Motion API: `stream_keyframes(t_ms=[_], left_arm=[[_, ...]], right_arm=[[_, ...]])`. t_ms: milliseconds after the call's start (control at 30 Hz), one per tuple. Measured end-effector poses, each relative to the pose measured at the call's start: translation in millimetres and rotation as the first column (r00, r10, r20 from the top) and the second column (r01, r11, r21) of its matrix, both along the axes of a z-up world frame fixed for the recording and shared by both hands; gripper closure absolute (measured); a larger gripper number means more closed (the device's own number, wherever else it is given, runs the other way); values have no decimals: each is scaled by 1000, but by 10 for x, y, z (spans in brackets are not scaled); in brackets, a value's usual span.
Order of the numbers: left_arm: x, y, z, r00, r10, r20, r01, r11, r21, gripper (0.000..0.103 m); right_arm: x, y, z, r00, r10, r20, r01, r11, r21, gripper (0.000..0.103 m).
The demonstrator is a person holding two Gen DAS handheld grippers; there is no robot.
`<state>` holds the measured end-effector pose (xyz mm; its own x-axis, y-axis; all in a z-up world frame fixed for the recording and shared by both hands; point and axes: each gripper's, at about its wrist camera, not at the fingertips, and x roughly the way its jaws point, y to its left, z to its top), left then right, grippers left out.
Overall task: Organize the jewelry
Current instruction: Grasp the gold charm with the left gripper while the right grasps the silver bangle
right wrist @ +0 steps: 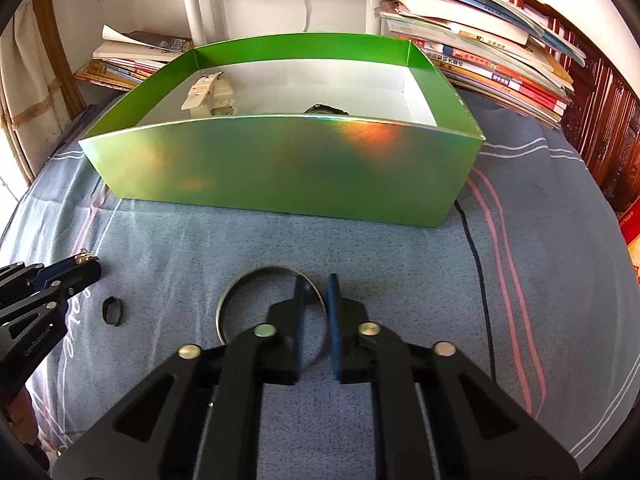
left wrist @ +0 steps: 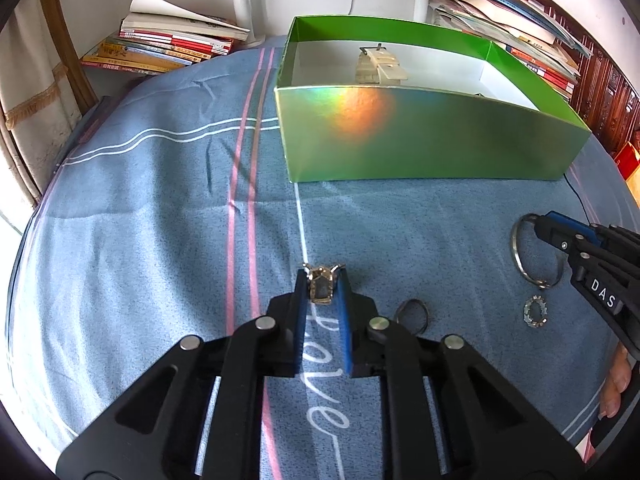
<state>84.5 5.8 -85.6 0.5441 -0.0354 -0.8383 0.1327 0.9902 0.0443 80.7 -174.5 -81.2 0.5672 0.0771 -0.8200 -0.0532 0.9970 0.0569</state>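
Observation:
My left gripper (left wrist: 322,284) is shut on a small metal ring with a dark stone (left wrist: 320,289), just above the blue cloth. It also shows in the right wrist view (right wrist: 86,260). My right gripper (right wrist: 316,286) straddles the rim of a silver bangle (right wrist: 248,278) lying on the cloth; its jaws stand slightly apart, with the rim between them. The bangle also shows in the left wrist view (left wrist: 516,248). A green box (left wrist: 420,136) holds a cream watch (left wrist: 378,66) and a dark item (right wrist: 326,110).
A black ring (left wrist: 412,314) and a small toothed silver ring (left wrist: 535,312) lie on the cloth near the grippers. The black ring also shows in the right wrist view (right wrist: 112,311). Stacks of books (left wrist: 168,46) stand behind the box. A black cable (right wrist: 476,264) runs past the box's right corner.

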Motion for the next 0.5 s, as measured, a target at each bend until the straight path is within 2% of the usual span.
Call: stream_keyframes(t_ms=[133,367,500], left_arm=[[11,46,12,1000,5,-3,-5,1000,-13,89],[-12,165,245,999,27,46,-25,999,-43,89],[-17,169,269,999,28,47,-26,999,-47,89]], right_arm=[[-24,-21,18,1000,-3,2,3,1000,23,99],[-116,-85,265,997,-28,76,26,999,28,99],[-96,-112,154,999,-34,39,33,999,35,99]])
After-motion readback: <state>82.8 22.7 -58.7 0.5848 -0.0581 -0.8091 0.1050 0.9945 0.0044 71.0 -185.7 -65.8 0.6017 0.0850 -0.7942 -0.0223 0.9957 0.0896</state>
